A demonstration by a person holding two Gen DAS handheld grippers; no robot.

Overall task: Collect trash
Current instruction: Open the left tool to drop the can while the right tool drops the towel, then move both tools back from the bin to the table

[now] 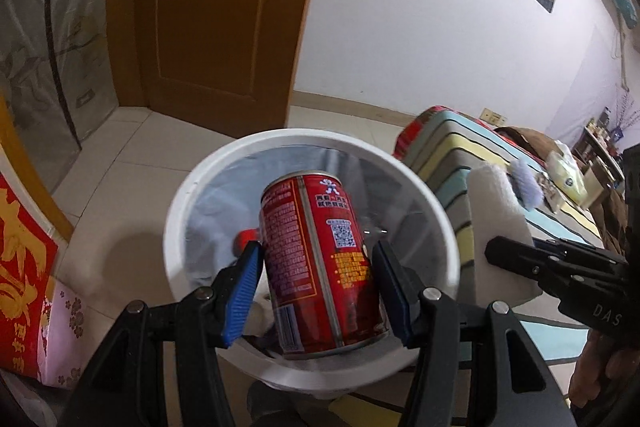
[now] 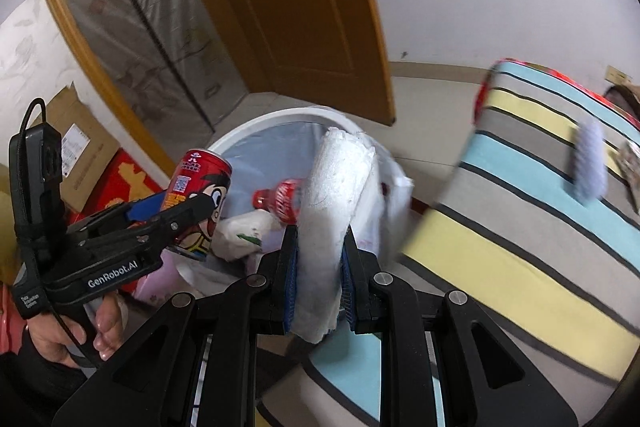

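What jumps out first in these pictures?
A red drink can clamped in the left gripper, right above a white bin. Beside it, the right gripper pinches a white wad of paper towel over the same bin, where a red bottle lies.

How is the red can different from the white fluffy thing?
The red can is hard, shiny and covered in printing; the white wad is soft, plain and squashed. The can sits in the left hand-held gripper, the wad in the right hand-held gripper. Both are held over the white bin.
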